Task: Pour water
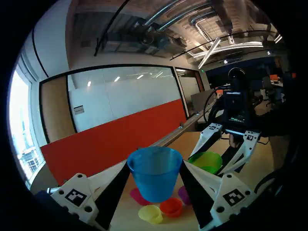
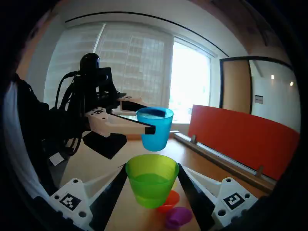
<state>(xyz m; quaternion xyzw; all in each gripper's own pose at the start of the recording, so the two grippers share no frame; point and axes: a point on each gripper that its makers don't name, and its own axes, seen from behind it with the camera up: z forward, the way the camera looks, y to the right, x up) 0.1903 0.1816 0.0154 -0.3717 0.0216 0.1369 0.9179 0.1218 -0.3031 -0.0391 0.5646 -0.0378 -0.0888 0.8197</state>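
1. While the blue plastic cup (image 1: 155, 177) is clasped upright by the left tool (image 1: 154, 165), with a finger pressed to each side, the green plastic cup (image 2: 152, 181) is clamped in the same way by the right tool (image 2: 152, 169). Both cups are held above the wooden worktop (image 2: 92, 169) and apart from each other.
2. A liquid level seems to be visible in the green plastic cup; what the blue plastic cup holds cannot be told.
3. The rims are best brought near each other before any tilt is begun.
4. The pouring cup should be tipped slowly, and the receiving cup held level.
5. Firm grasps are needed, since smooth tapered walls are likely to slip.
6. The stream is best aimed clear of the small yellow cup (image 1: 151, 213) and the small orange cup (image 1: 171, 206) on the worktop below.
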